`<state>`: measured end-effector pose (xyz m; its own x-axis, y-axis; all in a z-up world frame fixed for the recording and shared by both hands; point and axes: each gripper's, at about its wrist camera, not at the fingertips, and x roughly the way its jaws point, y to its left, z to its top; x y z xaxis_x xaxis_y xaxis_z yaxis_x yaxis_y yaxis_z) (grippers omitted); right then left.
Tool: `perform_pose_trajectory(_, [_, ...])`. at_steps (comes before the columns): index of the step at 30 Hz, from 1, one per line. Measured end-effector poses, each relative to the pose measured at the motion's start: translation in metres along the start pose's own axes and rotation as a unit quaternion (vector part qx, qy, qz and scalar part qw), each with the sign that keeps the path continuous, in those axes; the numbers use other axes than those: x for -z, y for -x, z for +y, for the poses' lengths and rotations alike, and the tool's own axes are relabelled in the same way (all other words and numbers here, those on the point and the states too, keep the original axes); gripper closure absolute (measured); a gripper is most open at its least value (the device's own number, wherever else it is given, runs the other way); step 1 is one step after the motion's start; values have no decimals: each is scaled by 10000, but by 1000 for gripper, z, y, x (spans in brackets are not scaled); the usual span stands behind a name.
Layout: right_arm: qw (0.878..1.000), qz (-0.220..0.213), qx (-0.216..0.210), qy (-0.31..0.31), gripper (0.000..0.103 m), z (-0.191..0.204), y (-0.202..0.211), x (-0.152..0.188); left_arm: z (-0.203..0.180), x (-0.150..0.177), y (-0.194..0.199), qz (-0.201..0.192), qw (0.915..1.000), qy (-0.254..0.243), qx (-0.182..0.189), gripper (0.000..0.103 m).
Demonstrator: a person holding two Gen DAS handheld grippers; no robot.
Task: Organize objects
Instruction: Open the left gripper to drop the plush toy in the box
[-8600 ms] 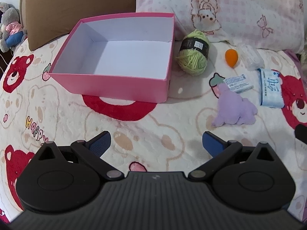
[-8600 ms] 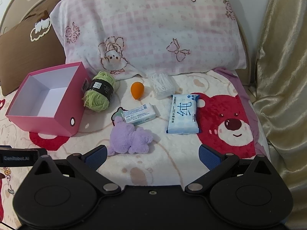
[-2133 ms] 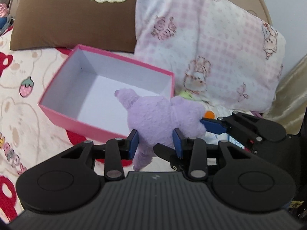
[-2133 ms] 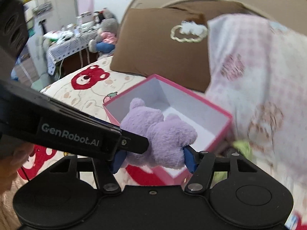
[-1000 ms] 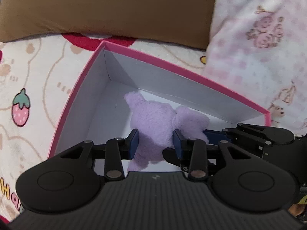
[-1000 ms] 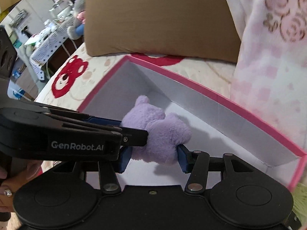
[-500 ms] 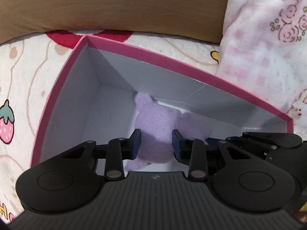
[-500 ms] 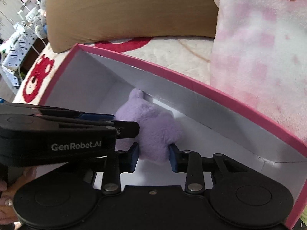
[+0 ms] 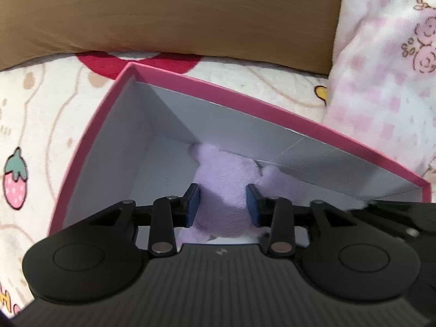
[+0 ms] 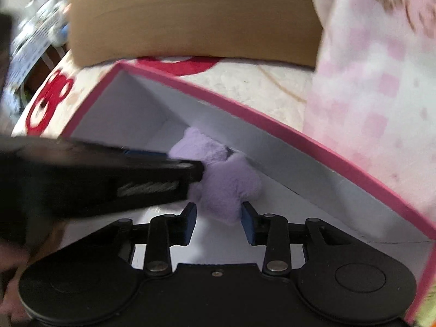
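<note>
Purple plush toy lies inside the pink box, on the white floor, up against the far wall.

Left wrist view:
- Long axis runs away from the camera, from between the fingers to the far wall, top leaning a little left. One lobe touches the wall; a second lobe sticks out to the right.
- Which end is the head: cannot tell.
- Near end cut off by the left gripper body.
- Fingers set narrow, both blue pads pressed into the fur at the toy's waist, holding it.
- Right gripper enters at the right edge, blurred; its fingers hidden.
- Box sits on the bear-print bed cover, brown pillow behind.

Right wrist view (blurred):
- Toy points up-left toward the far wall of the box.
- Left gripper crosses from the left and covers the toy's left side.
- Right gripper: fingers narrow, just been opening. Only the toy's lowest lobe reaches between the tips. A sliver of box floor shows beside the left pad; the pads do not seem to press.
</note>
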<state>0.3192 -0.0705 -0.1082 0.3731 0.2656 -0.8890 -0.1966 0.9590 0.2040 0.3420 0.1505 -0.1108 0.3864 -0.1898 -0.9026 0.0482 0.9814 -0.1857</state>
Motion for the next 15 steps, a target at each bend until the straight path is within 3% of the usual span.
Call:
perform_pose_trajectory(5, [9995,-149,-150,243,60,-2,27,14,-2,7,14,13,9997,101,-222,55])
perform_pose_trajectory(7, [9989,-276,-188,342,59,1,37,21,-6,13,26,-92,9996,61,-264,46])
perform_pose_trajectory(15, [9966,-588,-365,456,56,5,82,47,-19,35,83,-346,9994,56,-53,45])
